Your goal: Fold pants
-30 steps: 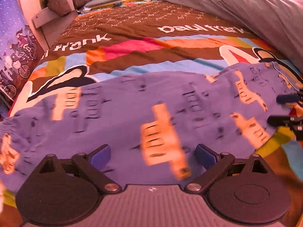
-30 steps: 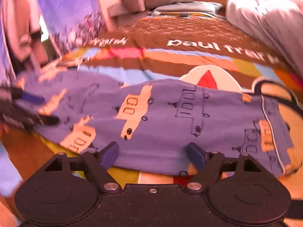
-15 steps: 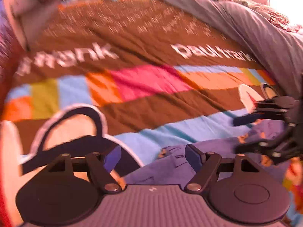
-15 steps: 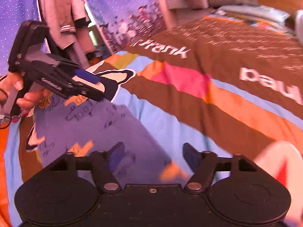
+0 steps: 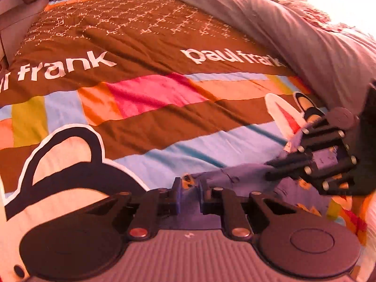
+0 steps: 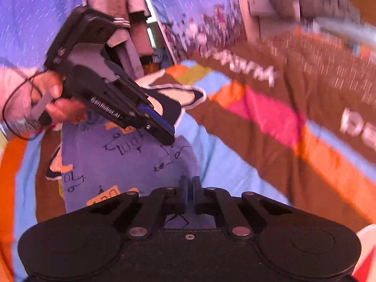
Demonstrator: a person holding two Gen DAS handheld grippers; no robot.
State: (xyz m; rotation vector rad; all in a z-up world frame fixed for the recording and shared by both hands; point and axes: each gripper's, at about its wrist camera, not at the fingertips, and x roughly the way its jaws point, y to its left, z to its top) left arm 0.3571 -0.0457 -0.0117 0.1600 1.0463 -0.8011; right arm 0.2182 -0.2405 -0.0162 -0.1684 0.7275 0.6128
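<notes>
Having hung open over the flat pants [image 5: 237,176] a second ago, our left gripper [image 5: 189,193] and right gripper [image 6: 188,193] now pinch their edge on the bedspread [image 5: 150,94] — fold underway.

Blue pants [image 6: 122,162] with orange vehicle print, bunched and partly folded, lying on patterned bedspread.

Pants [image 6: 122,162]: purple-blue with orange and outline vehicle prints. Bedspread [image 5: 145,89]: brown with white lettering and pink, orange, yellow, light-blue blocks. Grey blanket [image 5: 305,37], upper right.
</notes>
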